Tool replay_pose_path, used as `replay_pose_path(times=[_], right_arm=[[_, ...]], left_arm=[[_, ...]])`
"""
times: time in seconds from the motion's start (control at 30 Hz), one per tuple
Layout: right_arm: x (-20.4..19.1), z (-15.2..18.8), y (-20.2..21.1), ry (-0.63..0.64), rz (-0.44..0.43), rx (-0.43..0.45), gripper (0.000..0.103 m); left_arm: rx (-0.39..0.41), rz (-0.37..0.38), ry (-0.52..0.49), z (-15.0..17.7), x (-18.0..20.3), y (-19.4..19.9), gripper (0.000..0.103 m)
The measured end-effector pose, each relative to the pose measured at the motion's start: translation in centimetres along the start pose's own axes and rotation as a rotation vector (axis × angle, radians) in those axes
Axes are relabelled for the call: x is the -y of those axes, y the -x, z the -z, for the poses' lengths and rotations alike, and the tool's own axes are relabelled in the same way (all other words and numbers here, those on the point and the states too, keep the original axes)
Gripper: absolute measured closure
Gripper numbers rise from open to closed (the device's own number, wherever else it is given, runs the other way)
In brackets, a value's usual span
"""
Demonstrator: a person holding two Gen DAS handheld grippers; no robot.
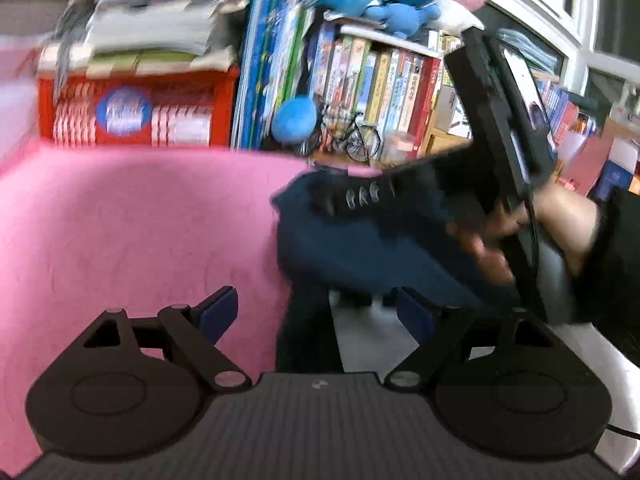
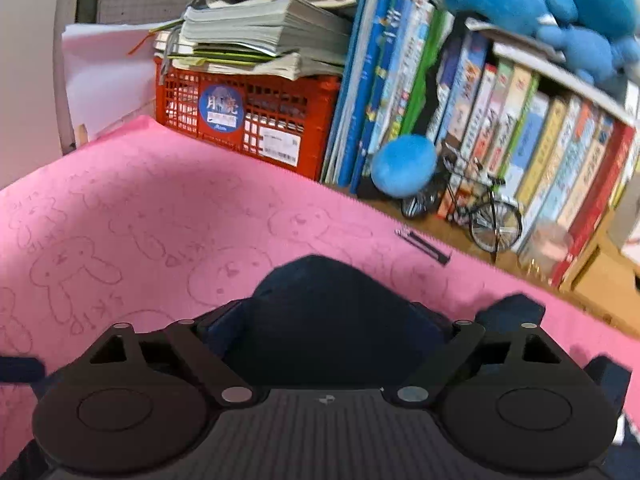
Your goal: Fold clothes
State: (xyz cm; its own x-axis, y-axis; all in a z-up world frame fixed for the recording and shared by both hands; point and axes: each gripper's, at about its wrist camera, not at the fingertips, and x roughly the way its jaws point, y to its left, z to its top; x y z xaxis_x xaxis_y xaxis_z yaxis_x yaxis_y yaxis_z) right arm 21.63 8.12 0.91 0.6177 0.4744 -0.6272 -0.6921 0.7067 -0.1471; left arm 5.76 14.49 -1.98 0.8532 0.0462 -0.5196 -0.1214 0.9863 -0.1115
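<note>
From the left wrist, our left claw [image 1: 316,312] hangs wide open and empty over the pink towel [image 1: 140,220]; the navy garment [image 1: 360,248] lies bunched beside the red crate [image 1: 136,108].

From the right wrist, our right claw [image 2: 324,320] seems closed on that garment, though cloth hides its tips. Mid-fold, we judge; next, the left claw needs the free edge.

Matt navy cloth garment [image 2: 320,300]; soft pink printed fabric cover [image 2: 140,216]; red plastic lattice crate [image 2: 248,116]; matt black plastic left gripper [image 1: 316,312].
</note>
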Motion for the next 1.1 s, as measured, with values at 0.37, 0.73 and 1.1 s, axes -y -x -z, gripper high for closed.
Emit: replay_pose_path(times=[0.37,0.73,1.1], right_arm=[[1.0,2.6,2.5,0.024,-0.054,-0.121,0.010],[-5.3,-4.4,-6.9,0.426,0.249,-0.120,0.007],[-3.2,-6.3,-4.6,0.141,-0.017,-0.210,0.058]], left_arm=[[-0.104,-0.284,0.036,1.0,-2.9,-1.9,0.006],[-0.109,-0.294,0.064,1.1,-3.0,-1.4,0.004],[-0.111,-0.291,0.070,1.1,-3.1,-1.3,0.003]])
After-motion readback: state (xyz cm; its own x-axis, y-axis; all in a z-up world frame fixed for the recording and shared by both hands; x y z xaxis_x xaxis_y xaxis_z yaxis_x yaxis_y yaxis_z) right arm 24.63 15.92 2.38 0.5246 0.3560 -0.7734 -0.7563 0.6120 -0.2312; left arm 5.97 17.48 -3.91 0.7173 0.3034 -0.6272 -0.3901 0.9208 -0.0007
